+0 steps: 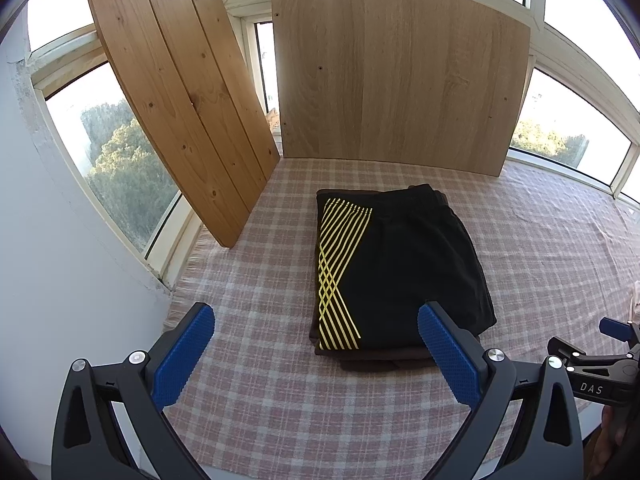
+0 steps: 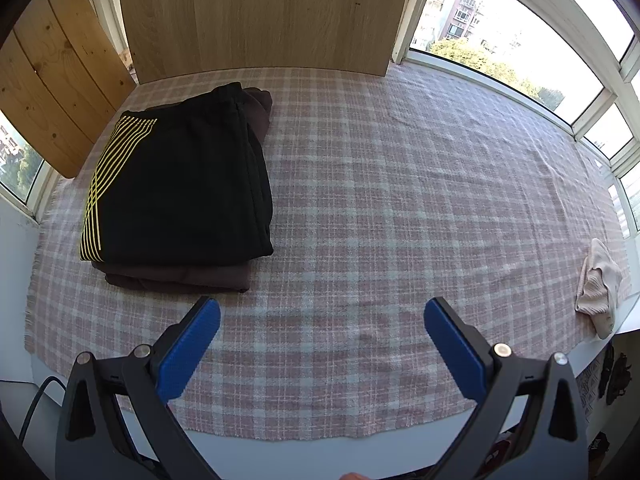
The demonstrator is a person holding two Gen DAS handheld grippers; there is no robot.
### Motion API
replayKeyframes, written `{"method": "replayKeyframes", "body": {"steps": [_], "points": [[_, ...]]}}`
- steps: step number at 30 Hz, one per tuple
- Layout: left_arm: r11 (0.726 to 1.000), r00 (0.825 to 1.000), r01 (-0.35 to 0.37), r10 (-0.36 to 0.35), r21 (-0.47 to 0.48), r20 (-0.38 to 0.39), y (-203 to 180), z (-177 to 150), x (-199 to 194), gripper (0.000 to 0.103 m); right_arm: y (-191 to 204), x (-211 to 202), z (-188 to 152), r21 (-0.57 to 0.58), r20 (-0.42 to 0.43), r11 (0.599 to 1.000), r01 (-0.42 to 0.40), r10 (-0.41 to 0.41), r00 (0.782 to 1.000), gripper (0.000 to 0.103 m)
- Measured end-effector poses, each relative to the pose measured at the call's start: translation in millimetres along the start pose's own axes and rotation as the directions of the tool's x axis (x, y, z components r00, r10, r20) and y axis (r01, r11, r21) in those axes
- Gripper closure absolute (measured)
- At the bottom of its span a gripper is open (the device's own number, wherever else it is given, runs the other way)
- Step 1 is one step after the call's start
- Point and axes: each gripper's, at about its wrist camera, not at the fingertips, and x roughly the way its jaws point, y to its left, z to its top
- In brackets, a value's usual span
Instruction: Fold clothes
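A folded black garment with yellow stripes (image 1: 404,264) (image 2: 180,188) lies on top of a folded dark brown garment (image 1: 384,362) (image 2: 180,276), stacked on the pink plaid cloth (image 1: 260,400) (image 2: 380,200). My left gripper (image 1: 316,324) hovers open just in front of the stack, its right pad near the stack's front corner, nothing between the fingers. My right gripper (image 2: 322,318) hangs open over bare cloth, to the right of the stack's front edge. A crumpled cream garment (image 2: 600,286) lies at the cloth's right edge.
Two wooden boards lean against the windows behind the table: a slatted pine one (image 1: 180,100) at left and a pale oak one (image 1: 400,76) at the back. The right gripper's body (image 1: 592,360) shows at the left wrist view's right edge. A white wall (image 1: 60,260) stands at left.
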Motion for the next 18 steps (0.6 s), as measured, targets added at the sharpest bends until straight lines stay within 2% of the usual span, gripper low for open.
{"method": "replayKeyframes", "body": {"steps": [18], "points": [[1.000, 1.000, -0.001, 0.001, 0.017, -0.024, -7.6, -3.1, 4.9, 0.000, 0.3, -0.2, 0.5, -0.010, 0.011, 1.000, -0.004, 0.004, 1.000, 0.000]]}}
